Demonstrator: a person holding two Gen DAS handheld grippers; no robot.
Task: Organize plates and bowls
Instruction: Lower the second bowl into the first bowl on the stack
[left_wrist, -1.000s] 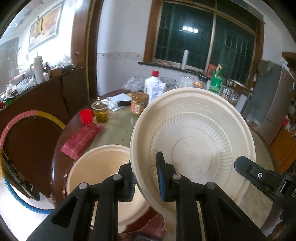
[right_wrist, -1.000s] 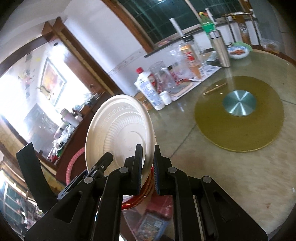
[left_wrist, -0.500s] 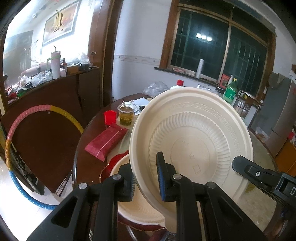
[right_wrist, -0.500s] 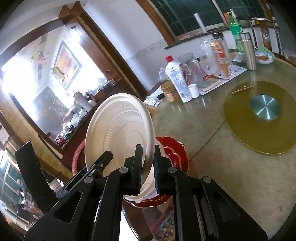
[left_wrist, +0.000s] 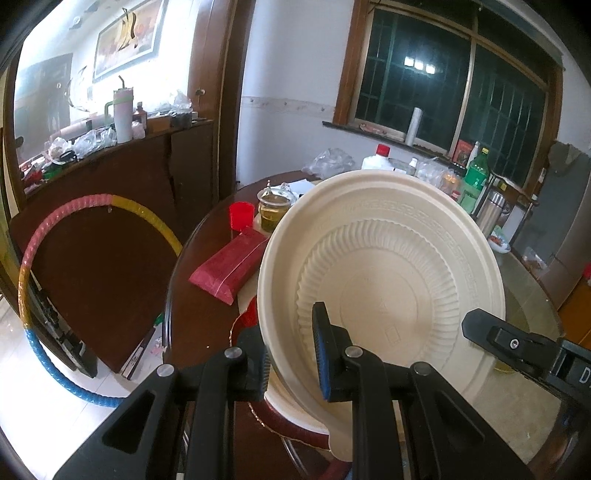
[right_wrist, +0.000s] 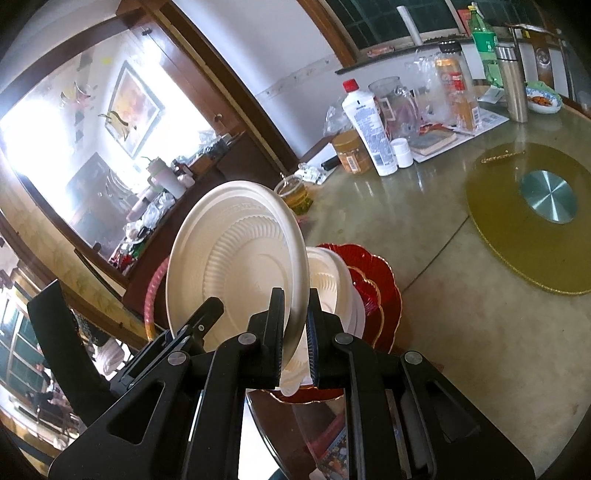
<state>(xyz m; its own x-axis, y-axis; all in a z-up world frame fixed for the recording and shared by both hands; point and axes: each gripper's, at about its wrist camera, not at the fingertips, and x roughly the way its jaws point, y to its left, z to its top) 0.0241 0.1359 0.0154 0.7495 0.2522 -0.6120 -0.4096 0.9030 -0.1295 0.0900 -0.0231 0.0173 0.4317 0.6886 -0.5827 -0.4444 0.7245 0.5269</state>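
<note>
Cream plate (left_wrist: 388, 273) carried leftward, now tilted above red plates (right_wrist: 373, 280) at table edge (left_wrist: 173, 291).

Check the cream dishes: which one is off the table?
The cream plate on edge, pinched at its rim by both left gripper and right gripper. The other cream dish rests on the red plate.

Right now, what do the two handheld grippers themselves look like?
Both are matte black plastic. The left gripper and right gripper each have two angular fingers with cut-out openings, round silver pivot pins and blue pads on the inner faces. White lettering marks the right one's body. No cables, hands or sleeves show.
</note>
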